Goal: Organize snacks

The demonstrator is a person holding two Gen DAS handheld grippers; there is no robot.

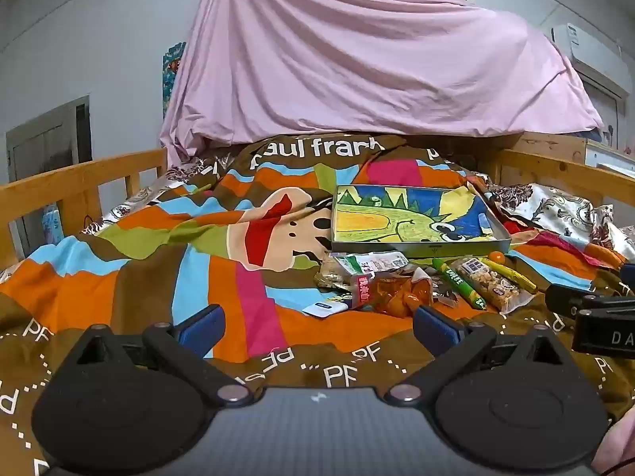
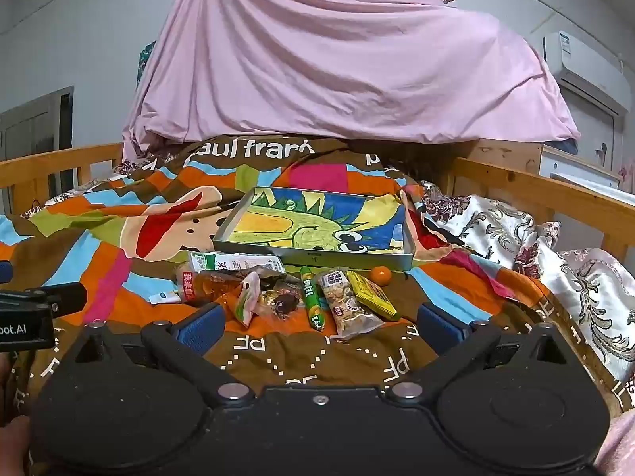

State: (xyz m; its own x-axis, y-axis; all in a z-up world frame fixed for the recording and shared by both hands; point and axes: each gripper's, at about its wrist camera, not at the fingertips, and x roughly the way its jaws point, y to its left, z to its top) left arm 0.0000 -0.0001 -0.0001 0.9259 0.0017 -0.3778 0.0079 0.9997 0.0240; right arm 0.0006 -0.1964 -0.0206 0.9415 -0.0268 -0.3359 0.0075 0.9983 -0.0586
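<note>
Several snack packets lie in a loose pile on the bed cover, in front of a shallow grey tray (image 2: 313,258) lined with a colourful drawing; the tray (image 1: 420,246) holds no snacks. The pile has a green stick pack (image 2: 310,297), a clear nut bar (image 2: 346,305), a yellow box (image 2: 371,293), an orange packet (image 2: 210,283), a white-green packet (image 2: 234,261) and a small orange ball (image 2: 381,275). The green stick (image 1: 458,281) and nut bar (image 1: 490,283) also show in the left wrist view. My left gripper (image 1: 317,327) is open and empty, left of the pile. My right gripper (image 2: 319,327) is open and empty, just short of it.
The bed has wooden rails (image 2: 555,194) on both sides. A pink sheet (image 2: 337,59) drapes over a mound at the far end. A floral quilt (image 2: 555,246) is bunched at the right. The striped cover (image 1: 158,261) lies rumpled to the left.
</note>
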